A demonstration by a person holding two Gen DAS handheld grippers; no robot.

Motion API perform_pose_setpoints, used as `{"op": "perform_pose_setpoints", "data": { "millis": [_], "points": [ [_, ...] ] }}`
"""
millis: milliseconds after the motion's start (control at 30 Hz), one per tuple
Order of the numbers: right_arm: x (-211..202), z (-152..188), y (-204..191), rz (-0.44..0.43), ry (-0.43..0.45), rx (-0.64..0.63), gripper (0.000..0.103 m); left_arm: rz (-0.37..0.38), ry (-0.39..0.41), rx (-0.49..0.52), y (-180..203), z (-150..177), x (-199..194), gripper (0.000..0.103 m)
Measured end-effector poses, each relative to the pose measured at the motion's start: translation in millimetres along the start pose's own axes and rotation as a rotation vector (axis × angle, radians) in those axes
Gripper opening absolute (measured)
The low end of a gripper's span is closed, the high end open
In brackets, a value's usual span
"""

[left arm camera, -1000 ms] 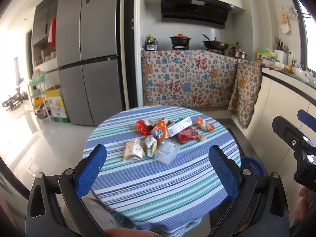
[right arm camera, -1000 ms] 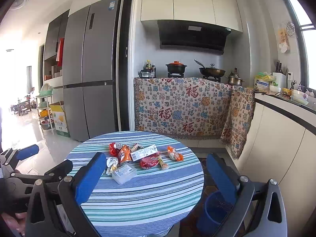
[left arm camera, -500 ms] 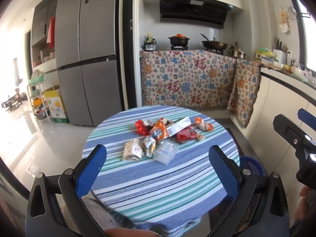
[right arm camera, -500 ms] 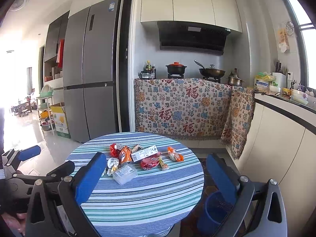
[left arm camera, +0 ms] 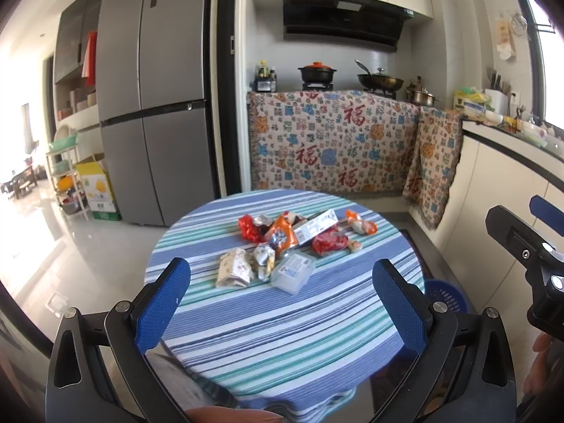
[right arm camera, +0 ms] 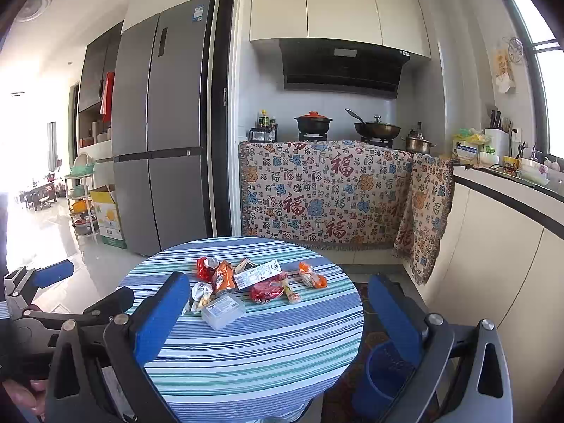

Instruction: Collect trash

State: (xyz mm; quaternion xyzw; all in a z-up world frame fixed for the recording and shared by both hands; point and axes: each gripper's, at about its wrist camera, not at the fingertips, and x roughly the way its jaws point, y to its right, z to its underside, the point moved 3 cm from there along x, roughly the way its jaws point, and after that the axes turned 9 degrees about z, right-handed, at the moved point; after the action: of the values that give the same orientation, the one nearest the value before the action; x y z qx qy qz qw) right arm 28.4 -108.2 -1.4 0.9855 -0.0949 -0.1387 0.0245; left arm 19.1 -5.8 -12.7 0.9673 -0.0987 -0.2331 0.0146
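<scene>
Several pieces of trash lie in a loose pile on the round striped table (left arm camera: 282, 320) (right arm camera: 268, 349): a clear plastic box (left arm camera: 293, 270) (right arm camera: 222, 311), a beige wrapper (left arm camera: 233, 272), an orange snack bag (left arm camera: 282, 235) (right arm camera: 223, 277), red wrappers (left arm camera: 329, 243) (right arm camera: 268, 288) and a white label strip (left arm camera: 317, 226) (right arm camera: 258, 273). My left gripper (left arm camera: 282, 303) is open and empty, short of the pile. My right gripper (right arm camera: 278, 317) is open and empty, also short of it. A blue bin (left arm camera: 445, 295) (right arm camera: 384, 373) stands on the floor right of the table.
A grey fridge (left arm camera: 155, 105) stands back left. A counter draped with a patterned cloth (left arm camera: 335, 148) carries pots behind the table. White cabinets (right arm camera: 500, 264) run along the right. A yellow box (left arm camera: 97, 190) and a rack sit on the floor at left.
Both views have shifted only slightly; the left camera has tilted a little upward. The trash has not moved and both grippers stay open.
</scene>
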Motion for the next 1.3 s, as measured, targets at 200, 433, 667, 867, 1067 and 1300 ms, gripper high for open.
{"op": "perform_pose_setpoints", "data": {
  "millis": [200, 433, 667, 867, 1067, 1300],
  "points": [
    [-1.2, 0.4, 1.8, 0.002, 0.003, 0.006, 0.103, 0.003, 0.001, 0.003, 1.3, -0.6, 0.2, 0.103],
    [-1.0, 1.2, 3.0, 0.002, 0.002, 0.008, 0.103, 0.011, -0.005, 0.005, 4.1, 0.3, 0.5, 0.103],
    [-0.6, 2.3, 2.7, 0.001, 0.0, 0.007, 0.103, 0.012, -0.006, 0.005, 4.6, 0.4, 0.4, 0.103],
    [-0.3, 3.0, 3.3, 0.001, -0.002, 0.007, 0.103, 0.015, -0.013, 0.005, 4.4, 1.6, 1.9, 0.103],
    [-0.3, 3.3, 3.3, 0.001, -0.001, 0.008, 0.103, 0.017, -0.014, 0.005, 5.4, 1.9, 2.1, 0.103],
    [0.5, 5.7, 3.2, -0.001, -0.008, 0.005, 0.103, 0.021, -0.023, 0.009, 8.1, 2.8, 4.3, 0.103]
  ]
}}
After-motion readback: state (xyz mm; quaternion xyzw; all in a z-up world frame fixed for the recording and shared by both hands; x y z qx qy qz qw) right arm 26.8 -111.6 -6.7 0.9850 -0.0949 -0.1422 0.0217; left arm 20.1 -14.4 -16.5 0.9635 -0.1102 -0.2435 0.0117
